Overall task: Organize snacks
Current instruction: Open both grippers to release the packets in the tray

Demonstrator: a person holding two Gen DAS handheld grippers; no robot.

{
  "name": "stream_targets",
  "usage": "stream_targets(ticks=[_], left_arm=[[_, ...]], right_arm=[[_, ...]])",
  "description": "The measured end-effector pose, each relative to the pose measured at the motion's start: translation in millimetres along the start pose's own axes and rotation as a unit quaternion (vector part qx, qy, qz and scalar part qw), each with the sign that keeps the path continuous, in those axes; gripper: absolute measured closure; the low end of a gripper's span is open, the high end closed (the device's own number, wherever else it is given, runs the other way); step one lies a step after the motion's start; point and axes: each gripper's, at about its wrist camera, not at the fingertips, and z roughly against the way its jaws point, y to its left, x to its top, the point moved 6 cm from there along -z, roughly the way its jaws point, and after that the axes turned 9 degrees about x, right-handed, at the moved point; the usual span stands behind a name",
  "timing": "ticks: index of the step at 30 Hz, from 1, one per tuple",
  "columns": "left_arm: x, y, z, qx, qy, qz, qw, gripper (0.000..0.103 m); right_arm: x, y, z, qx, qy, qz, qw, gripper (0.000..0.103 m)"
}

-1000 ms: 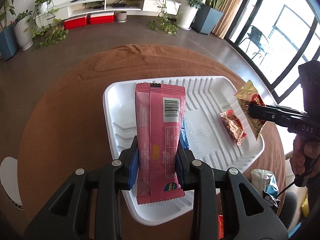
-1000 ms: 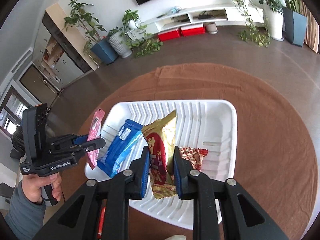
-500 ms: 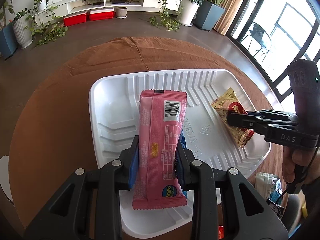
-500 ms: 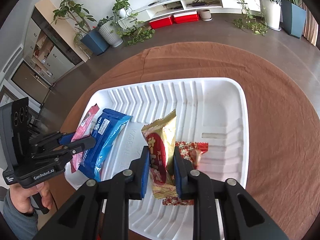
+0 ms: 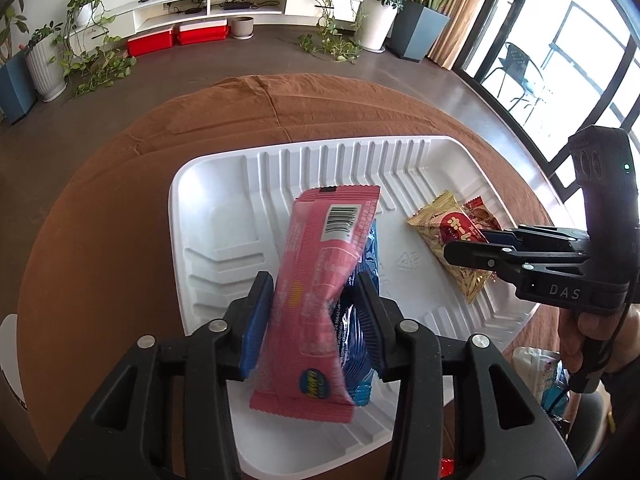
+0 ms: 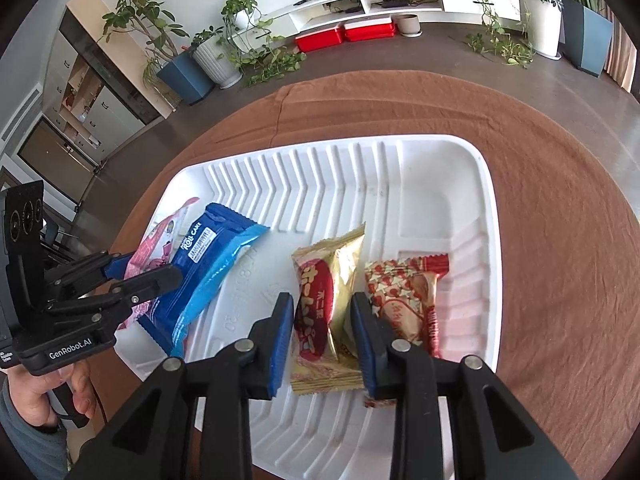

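Note:
A white ribbed tray (image 5: 224,216) (image 6: 448,184) sits on the brown round table. My left gripper (image 5: 314,304) has spread its jaws; the pink snack bar (image 5: 320,280) lies loose between them, tilted over the blue roll-cake pack (image 5: 360,344). In the right wrist view the left gripper (image 6: 136,272) sits over the pink bar (image 6: 160,248) and blue pack (image 6: 204,272). My right gripper (image 6: 322,308) has also spread around the gold-and-red snack (image 6: 324,288), which lies on the tray beside a red-patterned snack (image 6: 408,300). The right gripper also shows in the left wrist view (image 5: 468,244).
The brown tablecloth (image 6: 560,208) surrounds the tray. More snack packets (image 5: 536,372) lie off the tray at the right near my right hand. A red wrapper (image 5: 446,468) peeks out below the tray. Plants and a low shelf stand far behind.
Both grippers have lowered toward the tray and opened their jaws. The pink bar has slumped sideways onto the blue pack, and the gold snack now lies on the tray.

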Motion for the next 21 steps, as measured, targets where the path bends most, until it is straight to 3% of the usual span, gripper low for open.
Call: stream_targets(ticks=[8, 16, 19, 21], left_arm=[[-1.9, 1.3, 3.0, -0.001, -0.002, -0.001, 1.0, 0.056], [-7.6, 2.6, 25.0, 0.003, -0.022, -0.001, 0.9998, 0.03], [-14.7, 6.4, 42.4, 0.005, -0.034, 0.006, 0.9994, 0.023], [-22.1, 6.2, 55.1, 0.002, -0.042, 0.008, 0.9991, 0.013]], right_arm=[[1.2, 1.8, 9.1, -0.007, -0.007, 0.012, 1.0, 0.062], [3.3, 1.4, 35.2, -0.002, -0.037, 0.003, 0.999, 0.034], [5.9, 2.9, 57.8, -0.001, -0.064, 0.003, 0.998, 0.031], [6.2, 5.7, 71.8, 0.007, -0.079, 0.001, 0.997, 0.029]])
